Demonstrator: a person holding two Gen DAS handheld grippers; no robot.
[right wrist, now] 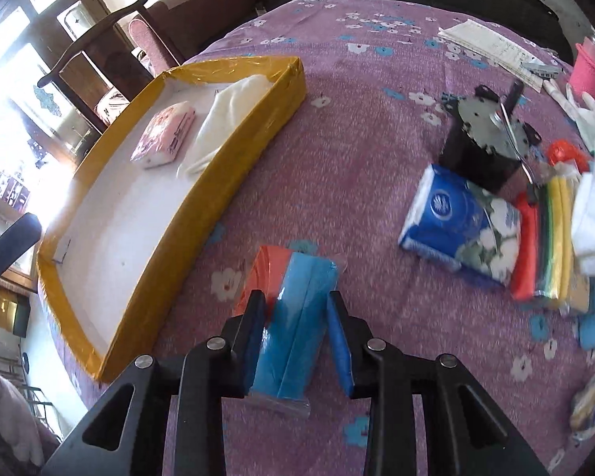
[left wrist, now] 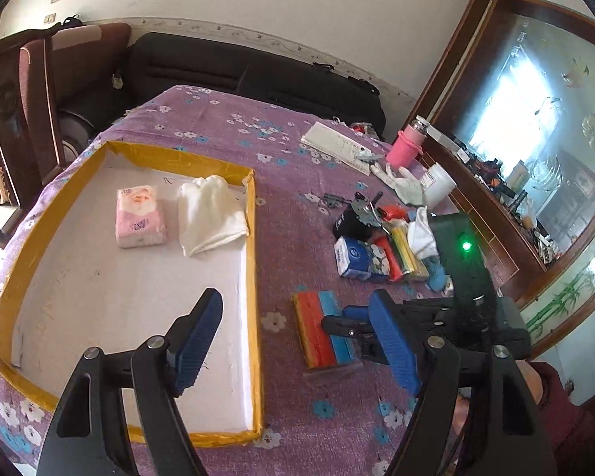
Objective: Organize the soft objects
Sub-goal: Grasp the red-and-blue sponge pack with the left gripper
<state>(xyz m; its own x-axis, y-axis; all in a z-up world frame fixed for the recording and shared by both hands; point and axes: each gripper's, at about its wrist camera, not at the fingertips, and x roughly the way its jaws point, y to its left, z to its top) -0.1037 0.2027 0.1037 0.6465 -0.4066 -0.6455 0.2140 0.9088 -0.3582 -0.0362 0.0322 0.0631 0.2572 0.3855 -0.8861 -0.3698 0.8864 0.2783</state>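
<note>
The right hand-held gripper (right wrist: 297, 329) is narrowed around the red-and-blue cloth pack (right wrist: 287, 317), which lies on the purple tabletop (right wrist: 357, 139); both pads (right wrist: 339, 341) flank its blue half. The left hand-held gripper (left wrist: 297, 341) is spread wide, holding nothing. Ahead-left of the right hand-held gripper, the yellow-rimmed tray (right wrist: 218, 166) contains a pink tissue pack (right wrist: 164, 135) and white cloth (right wrist: 226, 119).

Bare tablecloth (right wrist: 337, 150) between yellow-rimmed tray (right wrist: 202, 182) and clutter pile (right wrist: 496, 214) — tray's near half open, wall raised
</note>
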